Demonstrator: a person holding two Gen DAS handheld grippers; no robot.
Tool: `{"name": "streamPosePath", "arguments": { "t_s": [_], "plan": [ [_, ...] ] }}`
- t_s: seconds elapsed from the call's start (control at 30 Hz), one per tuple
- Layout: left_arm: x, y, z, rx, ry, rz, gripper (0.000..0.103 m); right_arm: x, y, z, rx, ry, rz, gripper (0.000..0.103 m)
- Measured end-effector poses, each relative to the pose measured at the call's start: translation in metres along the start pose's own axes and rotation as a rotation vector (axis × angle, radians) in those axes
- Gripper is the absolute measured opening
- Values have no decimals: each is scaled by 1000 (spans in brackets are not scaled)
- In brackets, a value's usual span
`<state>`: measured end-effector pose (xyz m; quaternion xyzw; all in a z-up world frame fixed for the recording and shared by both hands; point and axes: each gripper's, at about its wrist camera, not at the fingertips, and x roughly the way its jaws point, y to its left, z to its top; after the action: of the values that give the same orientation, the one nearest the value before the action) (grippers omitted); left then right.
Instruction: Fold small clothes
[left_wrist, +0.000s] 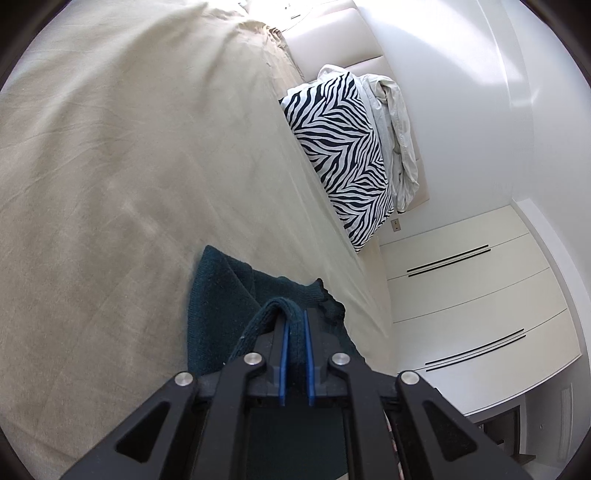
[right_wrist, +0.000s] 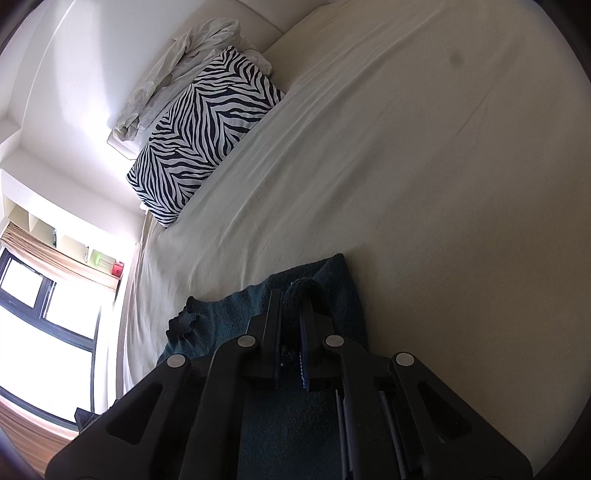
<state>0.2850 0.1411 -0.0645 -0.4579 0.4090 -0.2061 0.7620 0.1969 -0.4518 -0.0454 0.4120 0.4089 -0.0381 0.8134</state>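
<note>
Garment (left_wrist: 221, 295): dark teal knit, partly lifted off the bed (left_wrist: 110, 166), its far part trailing on the sheet near the bed's edge. Left gripper (left_wrist: 295, 325) is clenched on a bunched edge of it; right gripper (right_wrist: 291, 299) likewise pinches a rolled edge. Two separate holds judged to keep the cloth spread for laying flat before folding. Zebra pillow (left_wrist: 332, 147) and crumpled linen (left_wrist: 395, 129) lie well apart at the headboard, clear of the work.

No readable text, label or number anywhere.
</note>
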Motion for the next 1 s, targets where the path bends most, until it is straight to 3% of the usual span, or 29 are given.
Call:
{"name": "streamPosePath", "arguments": {
  "t_s": [0.03, 0.07, 0.13, 0.27, 0.3, 0.33, 0.4, 0.63, 0.83, 1.0],
  "plan": [
    [5, 5, 1, -4, 3, 18, 28, 9, -3, 2, 8, 13, -12, 8],
    [7, 8, 1, -4, 0, 41, 52, 18, -5, 4, 7, 23, -23, 10],
    [5, 11, -1, 2, -13, 58, 67, 29, -5, 5, -11, 32, -32, 19],
    [-1, 11, -9, 23, -9, 55, 67, 22, 0, 1, -63, -1, -50, 28],
    [-4, 9, -11, 27, -13, 53, 67, 18, -1, 1, -56, -5, -55, 33],
    [-7, 8, -14, 36, -15, 51, 67, 13, -3, 1, -41, -12, -59, 47],
    [-13, 2, -24, 69, -15, 59, 67, -2, -8, 1, -19, -47, -68, 56],
    [-29, -9, -66, 206, 3, 130, 67, -41, -8, -24, -150, -32, -104, 56],
    [-37, 3, -84, 208, 9, 171, 62, -64, -7, -71, -291, 13, -143, 56],
    [-38, 0, -95, 268, 18, 212, 59, -76, -7, -106, -358, 31, -160, 55]
  ]
}}
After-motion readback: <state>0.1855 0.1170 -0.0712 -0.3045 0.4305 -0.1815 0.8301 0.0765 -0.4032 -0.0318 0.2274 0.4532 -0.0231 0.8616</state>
